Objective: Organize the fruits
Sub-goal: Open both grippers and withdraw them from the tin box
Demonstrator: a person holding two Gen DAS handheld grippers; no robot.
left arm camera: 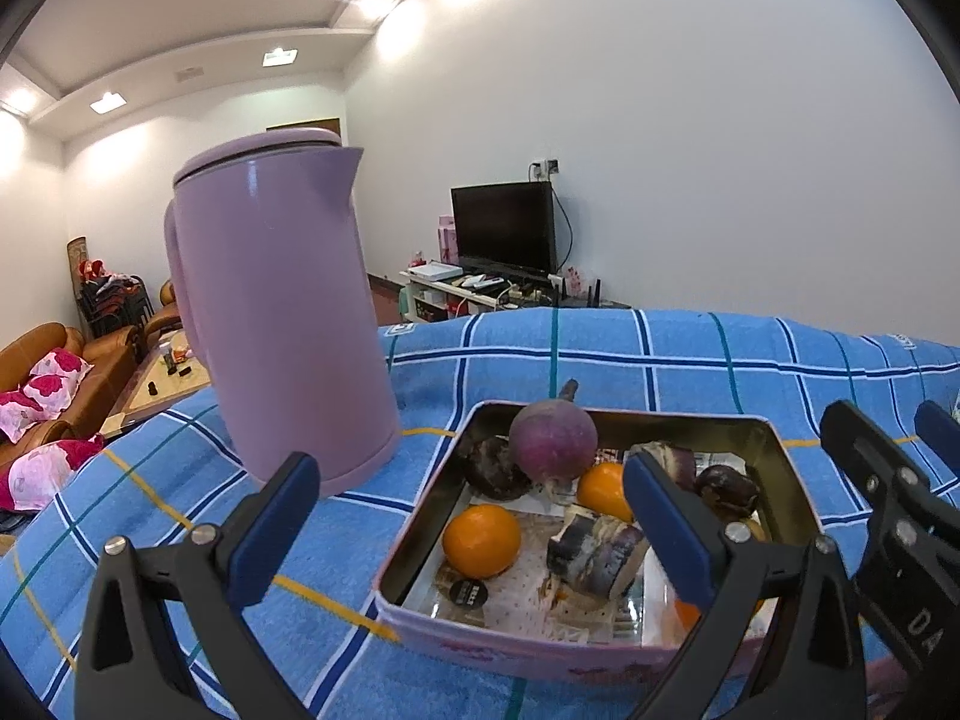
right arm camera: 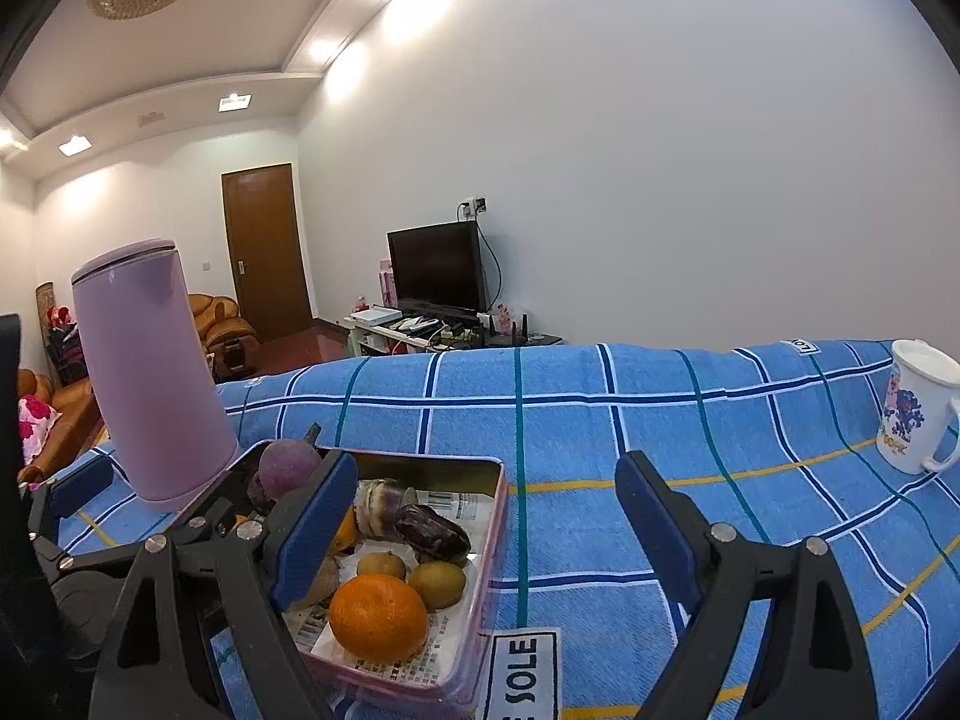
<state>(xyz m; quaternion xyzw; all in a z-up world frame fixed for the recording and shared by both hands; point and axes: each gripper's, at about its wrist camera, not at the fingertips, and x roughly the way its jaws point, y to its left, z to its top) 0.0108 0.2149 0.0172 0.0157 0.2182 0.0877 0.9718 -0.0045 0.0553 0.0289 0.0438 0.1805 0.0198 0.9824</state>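
Jaws of both tools stand wide with nothing between them: the left hand-held gripper (left arm camera: 468,522) hovers over the near-left edge of the tin (left arm camera: 780,450), the right hand-held gripper (right arm camera: 480,516) over its near-right corner. Inside the tin, on paper, lie oranges (right arm camera: 378,618), two small yellowish fruits (right arm camera: 437,583), dark cut pieces (left arm camera: 594,552) and a round purple fruit (left arm camera: 553,439) at the back. Beyond stands the kettle (left arm camera: 282,324), just left of the tin; a mug (right arm camera: 915,414) sits far right on the desk (right arm camera: 600,420). A round orange could roll from the pads, and a wide left swing could knock the kettle.
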